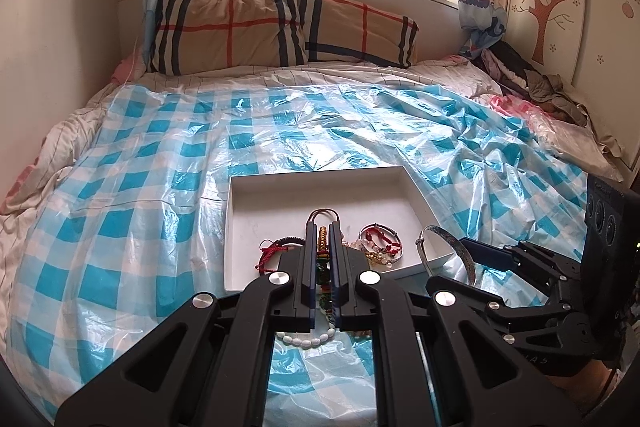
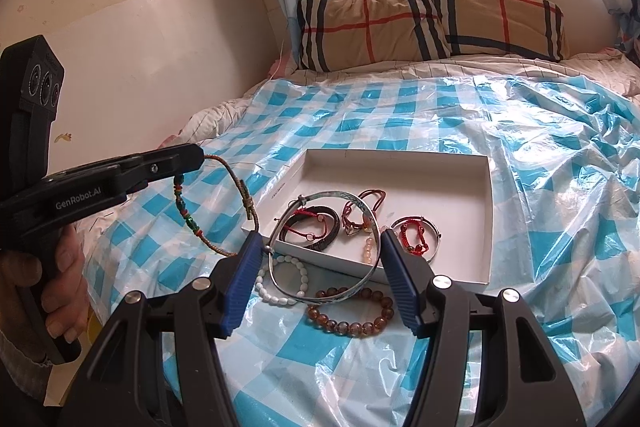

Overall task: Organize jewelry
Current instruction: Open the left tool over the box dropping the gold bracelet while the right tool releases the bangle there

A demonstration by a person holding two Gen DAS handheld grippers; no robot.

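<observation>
The left gripper [image 1: 323, 231] pinched a braided bracelet [image 2: 224, 205] in the air beside the white box [image 2: 486, 219]. The right gripper [image 2: 320, 247] was wide around a silver bangle [image 2: 362, 203], not yet squeezing it. Next, I think, the bracelet should go over the box and drop in.

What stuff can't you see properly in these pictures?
- Left wrist view: the left gripper hides most of the braided cord bracelet it pinches.
- Right wrist view: the silver bangle between the right gripper fingers; touching or not is unclear.
- Charms in the white box: too small.
</observation>
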